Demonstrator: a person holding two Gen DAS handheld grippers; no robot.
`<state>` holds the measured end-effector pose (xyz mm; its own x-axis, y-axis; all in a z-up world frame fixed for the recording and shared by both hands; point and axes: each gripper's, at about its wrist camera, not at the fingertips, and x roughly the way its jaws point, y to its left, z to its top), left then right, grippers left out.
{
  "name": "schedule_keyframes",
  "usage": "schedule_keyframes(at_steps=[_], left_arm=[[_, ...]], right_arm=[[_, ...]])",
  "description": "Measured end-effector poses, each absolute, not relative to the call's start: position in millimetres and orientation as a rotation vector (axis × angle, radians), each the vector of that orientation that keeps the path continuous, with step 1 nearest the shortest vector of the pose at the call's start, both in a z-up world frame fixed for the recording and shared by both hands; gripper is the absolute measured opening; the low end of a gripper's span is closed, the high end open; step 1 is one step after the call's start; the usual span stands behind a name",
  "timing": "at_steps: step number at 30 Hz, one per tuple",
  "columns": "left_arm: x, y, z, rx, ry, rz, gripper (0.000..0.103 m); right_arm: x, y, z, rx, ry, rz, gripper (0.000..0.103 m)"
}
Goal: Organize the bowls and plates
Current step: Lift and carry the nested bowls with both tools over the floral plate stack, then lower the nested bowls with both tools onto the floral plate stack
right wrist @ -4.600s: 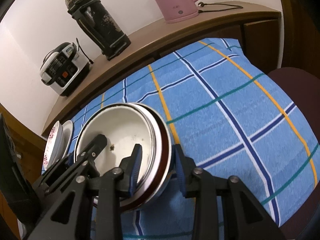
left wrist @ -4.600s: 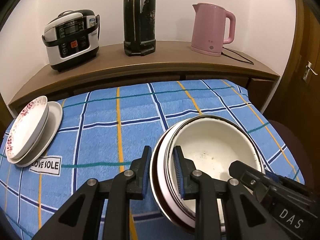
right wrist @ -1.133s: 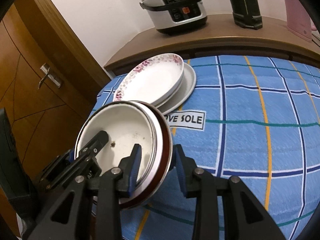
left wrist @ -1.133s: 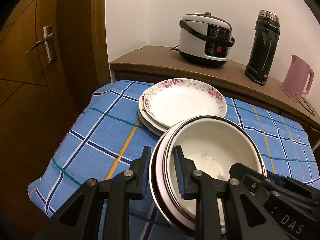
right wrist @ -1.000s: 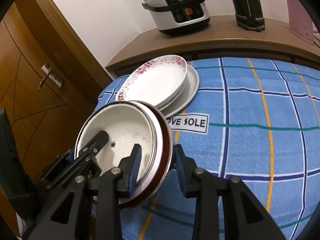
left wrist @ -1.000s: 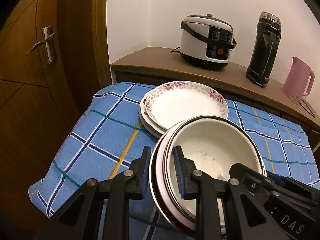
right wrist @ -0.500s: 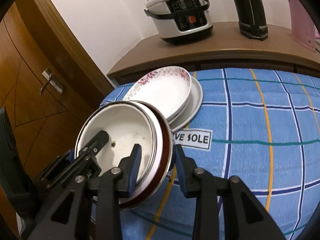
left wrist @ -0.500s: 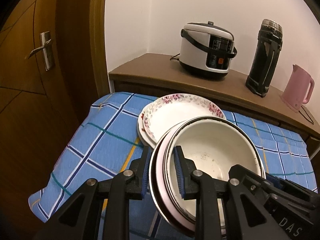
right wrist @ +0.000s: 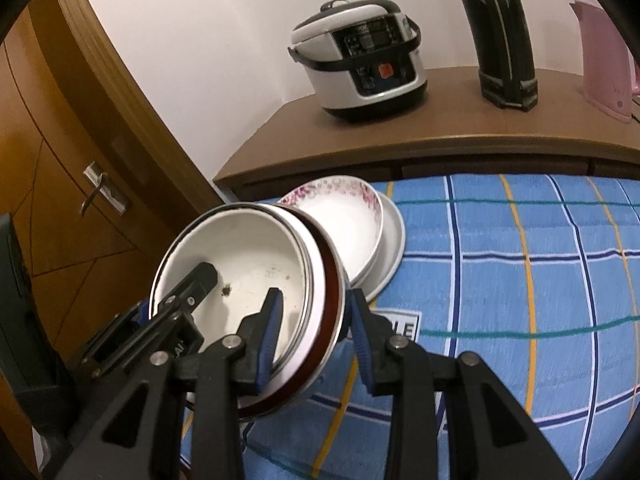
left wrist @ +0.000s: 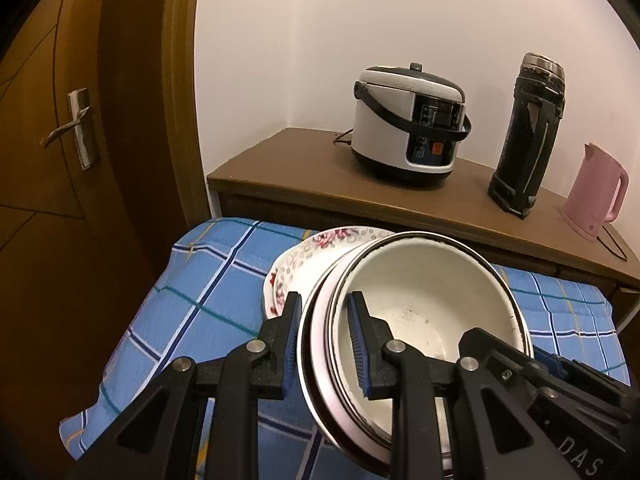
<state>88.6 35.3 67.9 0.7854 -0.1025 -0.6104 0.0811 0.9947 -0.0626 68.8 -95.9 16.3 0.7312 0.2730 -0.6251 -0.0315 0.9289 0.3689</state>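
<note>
Both grippers hold a stack of nested bowls (left wrist: 420, 304) (right wrist: 248, 264), white inside with a dark red outer one, in the air over the table's left end. My left gripper (left wrist: 324, 332) is shut on the stack's left rim. My right gripper (right wrist: 314, 328) is shut on its right rim. Behind and below the stack, a floral-rimmed plate (left wrist: 320, 240) (right wrist: 344, 216) lies on a plain white plate (right wrist: 390, 248) on the blue checked cloth (left wrist: 200, 280) (right wrist: 520, 280). The bowls hide much of those plates in the left wrist view.
A wooden sideboard (left wrist: 304, 168) behind the table carries a rice cooker (left wrist: 408, 132) (right wrist: 360, 60), a black flask (left wrist: 528, 136) (right wrist: 500, 32) and a pink kettle (left wrist: 596, 192) (right wrist: 604, 64). A wooden door with a lever handle (left wrist: 76, 128) (right wrist: 100, 196) stands at the left.
The bowl stack, held by both grippers, has travelled from the table's right side to its left end and risen; it now overlaps the floral plate in view.
</note>
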Motion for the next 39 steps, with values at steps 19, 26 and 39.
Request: schedule_keyframes(at_steps=[19, 26, 39], left_arm=[[133.9, 23.0, 67.8, -0.058, 0.682, -0.119, 0.026], [151.6, 21.3, 55.7, -0.072, 0.724, -0.115, 0.026], [175.6, 20.8, 34.7, -0.086, 0.796, -0.104, 0.026]], right_arm=[[107.4, -108.1, 24.7, 0.358, 0.711, 0.123, 0.034], [124.2, -112.6, 15.9, 0.367, 0.73, 0.11, 0.034], [149.5, -115.4, 0.6, 0.381, 0.761, 0.093, 0.034]])
